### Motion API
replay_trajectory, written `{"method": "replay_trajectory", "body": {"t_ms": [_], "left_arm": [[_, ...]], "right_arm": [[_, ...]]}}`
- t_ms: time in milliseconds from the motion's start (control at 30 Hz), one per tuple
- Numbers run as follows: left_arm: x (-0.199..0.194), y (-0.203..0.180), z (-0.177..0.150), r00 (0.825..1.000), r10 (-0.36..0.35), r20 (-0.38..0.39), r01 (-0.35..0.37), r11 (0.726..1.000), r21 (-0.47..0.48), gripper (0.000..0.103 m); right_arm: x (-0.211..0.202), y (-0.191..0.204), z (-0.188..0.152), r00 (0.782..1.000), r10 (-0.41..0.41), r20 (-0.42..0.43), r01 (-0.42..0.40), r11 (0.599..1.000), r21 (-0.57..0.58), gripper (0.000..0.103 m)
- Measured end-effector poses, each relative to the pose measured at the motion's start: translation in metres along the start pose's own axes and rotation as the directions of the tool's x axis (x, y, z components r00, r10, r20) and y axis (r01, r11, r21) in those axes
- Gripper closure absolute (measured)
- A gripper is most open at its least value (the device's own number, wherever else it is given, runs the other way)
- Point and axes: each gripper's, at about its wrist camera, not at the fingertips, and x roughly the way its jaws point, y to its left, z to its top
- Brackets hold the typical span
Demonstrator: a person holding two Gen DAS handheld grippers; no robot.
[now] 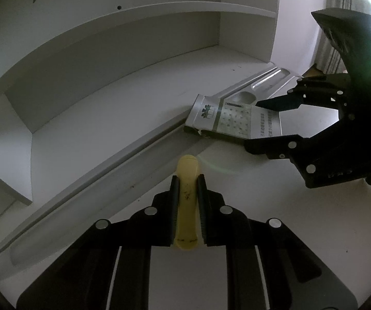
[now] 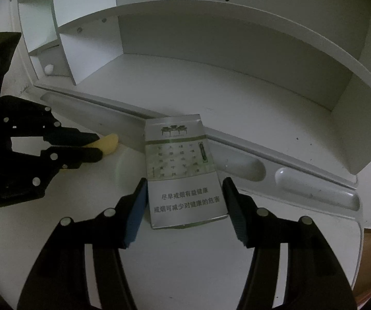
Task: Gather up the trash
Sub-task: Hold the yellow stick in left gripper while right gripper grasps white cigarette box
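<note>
My left gripper (image 1: 188, 180) is shut on a yellow banana peel piece (image 1: 186, 201), held just over the white desk; it also shows in the right wrist view (image 2: 109, 143) at the left gripper's tips (image 2: 96, 146). A silver-green cigarette pack (image 2: 183, 170) lies flat on the desk, its far end on the pen groove. My right gripper (image 2: 184, 188) is open, with a finger on each side of the pack's near end, not visibly pressing it. In the left wrist view the pack (image 1: 233, 121) lies between the right gripper's fingers (image 1: 276, 103).
A white desk hutch with open shelves (image 2: 211, 77) stands behind the desk. A moulded pen tray groove (image 2: 314, 188) runs along its foot. The desk's right edge (image 2: 360, 232) is close by. A curtain (image 1: 340, 13) hangs at the far right.
</note>
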Motion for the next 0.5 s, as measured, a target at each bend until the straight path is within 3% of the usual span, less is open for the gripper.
{"method": "replay_trajectory", "body": {"t_ms": [500], "left_arm": [[0.0002, -0.0004, 0.0002, 1.000, 0.005, 0.001, -0.005, 1.000, -0.001, 0.090]], "right_arm": [[-0.0025, 0.0010, -0.0009, 1.000, -0.006, 0.002, 0.006, 1.000, 0.001, 0.045]]}}
